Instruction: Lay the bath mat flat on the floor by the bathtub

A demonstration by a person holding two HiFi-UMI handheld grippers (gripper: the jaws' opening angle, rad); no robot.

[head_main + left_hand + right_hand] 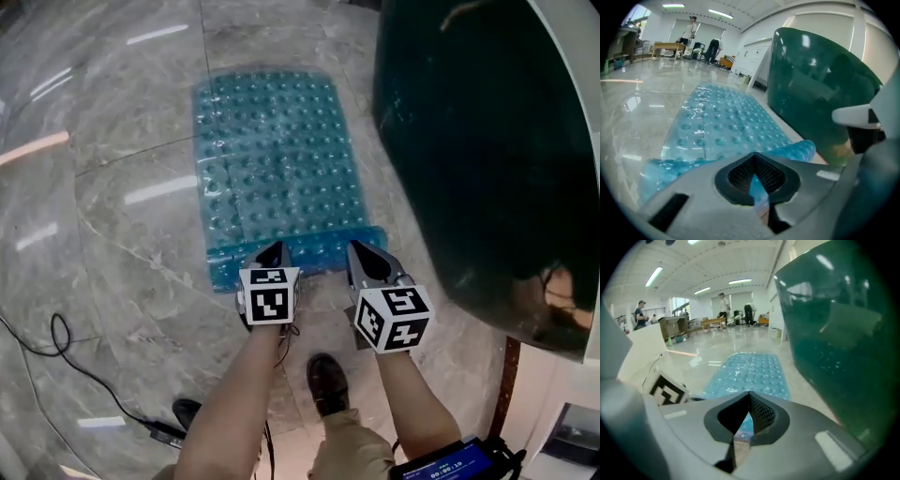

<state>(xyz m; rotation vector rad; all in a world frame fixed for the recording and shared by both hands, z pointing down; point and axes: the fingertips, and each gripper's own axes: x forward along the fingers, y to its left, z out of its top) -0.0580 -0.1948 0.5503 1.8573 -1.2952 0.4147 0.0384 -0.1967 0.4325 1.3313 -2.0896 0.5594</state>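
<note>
Bath mat (277, 159) lies on the floor (122, 187) beside the bathtub (469, 141), soft, light and floppy. Fingers of the left gripper (272, 251) and right gripper (362, 251) pinch its near edge, a good holding place.

Head view steeply down; gripper views low, forward; shared: bath mat (277, 159).

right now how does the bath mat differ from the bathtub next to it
The bath mat is pale translucent blue and bumpy; the bathtub is dark green and smooth. The bath mat lies low on the floor; the bathtub stands tall. The bath mat's near edge is pinched by the left gripper and right gripper; the bathtub is untouched. Both run lengthwise, side by side.
</note>
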